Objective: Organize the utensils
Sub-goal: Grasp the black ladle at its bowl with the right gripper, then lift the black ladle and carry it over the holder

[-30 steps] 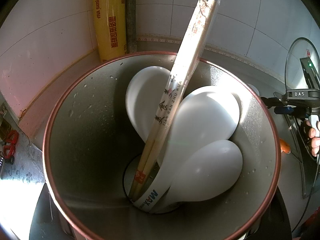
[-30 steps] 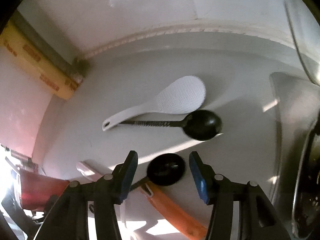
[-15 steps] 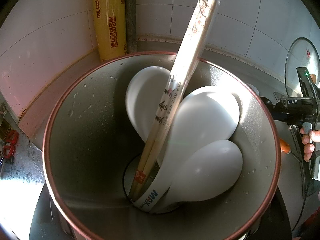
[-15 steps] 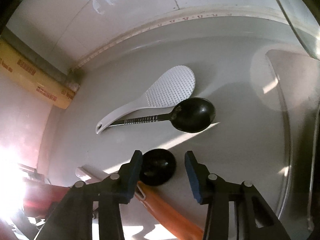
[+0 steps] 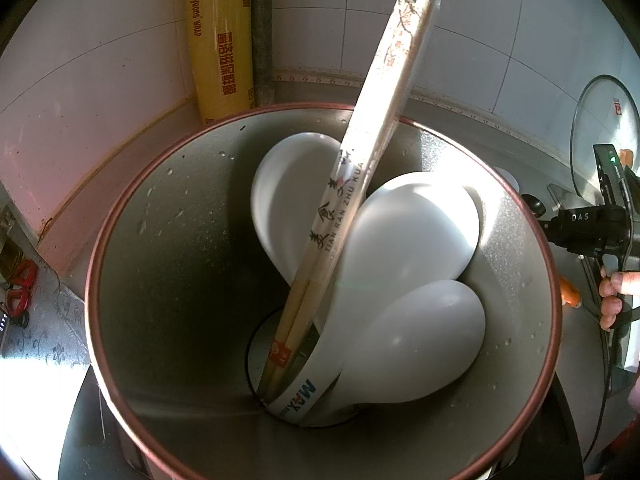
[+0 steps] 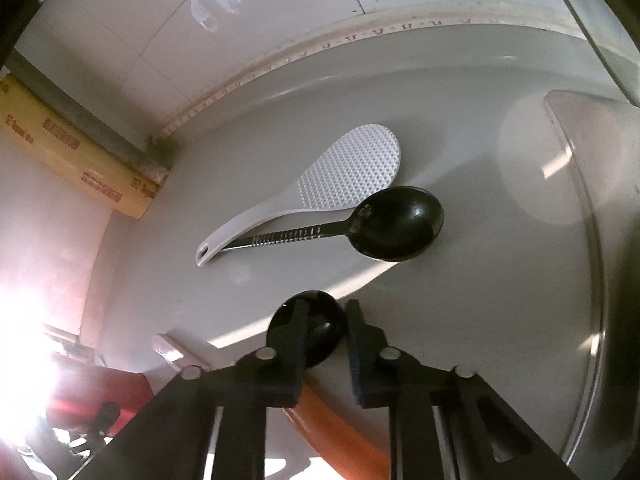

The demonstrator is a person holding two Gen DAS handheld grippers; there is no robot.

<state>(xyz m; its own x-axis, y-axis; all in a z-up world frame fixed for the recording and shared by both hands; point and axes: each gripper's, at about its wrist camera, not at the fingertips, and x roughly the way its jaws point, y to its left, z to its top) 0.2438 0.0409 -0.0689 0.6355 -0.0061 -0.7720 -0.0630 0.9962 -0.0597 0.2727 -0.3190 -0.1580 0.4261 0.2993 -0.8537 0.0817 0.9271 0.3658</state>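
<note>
My left gripper is shut on a red-rimmed metal utensil holder. Its fingers show only as dark shapes at the lower corners. Inside the holder stand white spoons and a wrapped pair of chopsticks. On the grey counter my right gripper points down over a small black spoon. Its jaws are closing, and the pads meet the spoon's bowl, which the left finger partly hides. Beyond lie a white rice paddle and a larger black spoon.
An orange handle and a white handle lie under the right gripper. A yellow wrap box leans in the tiled corner. A glass lid stands at the right, where a person's hand grips the other tool.
The right gripper sank toward the counter and its jaws narrowed from wide apart onto the small black spoon's bowl. The left gripper and the holder kept still.
</note>
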